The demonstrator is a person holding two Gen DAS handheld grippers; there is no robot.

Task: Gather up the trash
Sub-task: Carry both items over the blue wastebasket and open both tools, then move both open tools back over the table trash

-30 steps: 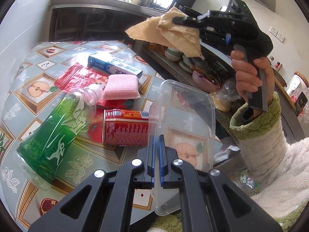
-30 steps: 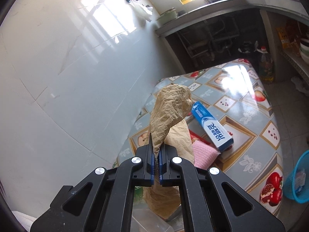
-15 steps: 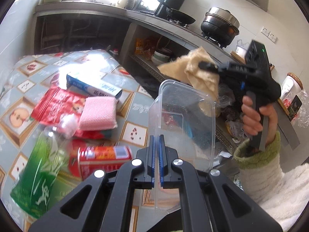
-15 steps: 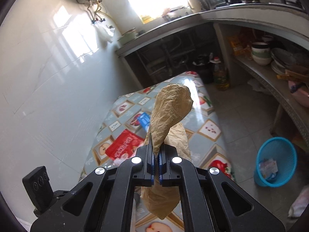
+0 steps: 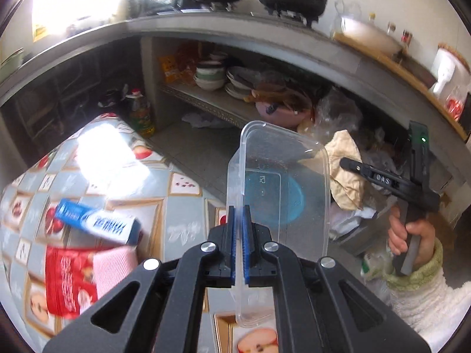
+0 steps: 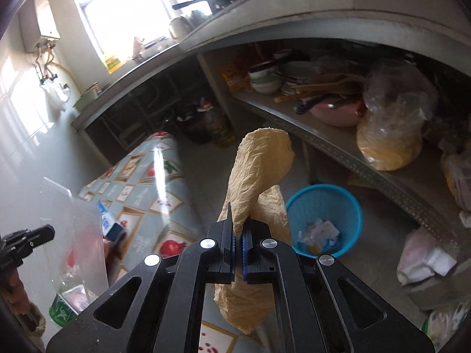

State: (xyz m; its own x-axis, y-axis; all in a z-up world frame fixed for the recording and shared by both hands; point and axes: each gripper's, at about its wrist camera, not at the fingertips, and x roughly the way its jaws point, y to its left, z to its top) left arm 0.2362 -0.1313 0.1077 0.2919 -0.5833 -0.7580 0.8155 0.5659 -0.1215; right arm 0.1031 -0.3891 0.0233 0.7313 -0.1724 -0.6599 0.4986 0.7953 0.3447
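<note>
My left gripper (image 5: 241, 214) is shut on the rim of a clear plastic container (image 5: 282, 182), held up past the table's edge. Through its wall a blue bin (image 5: 279, 200) shows on the floor. My right gripper (image 6: 238, 229) is shut on a crumpled tan paper (image 6: 256, 182), hanging in the air beside the table, with the blue bin (image 6: 323, 220) on the floor beyond it. In the left wrist view that right gripper (image 5: 344, 163) and its paper (image 5: 344, 173) sit to the right of the container. Trash lies inside the bin.
The tiled table (image 5: 182, 206) holds a blue-white box (image 5: 97, 223), a red packet (image 5: 67, 279) and a pink sponge (image 5: 113, 267). A green bottle (image 6: 63, 309) stands at lower left. A low shelf (image 6: 338, 144) with bowls, pans and bags runs behind the bin.
Both grippers have swung away from over the table toward the floor side, still gripping the container and the paper. The blue bin has come into view in front of them.
</note>
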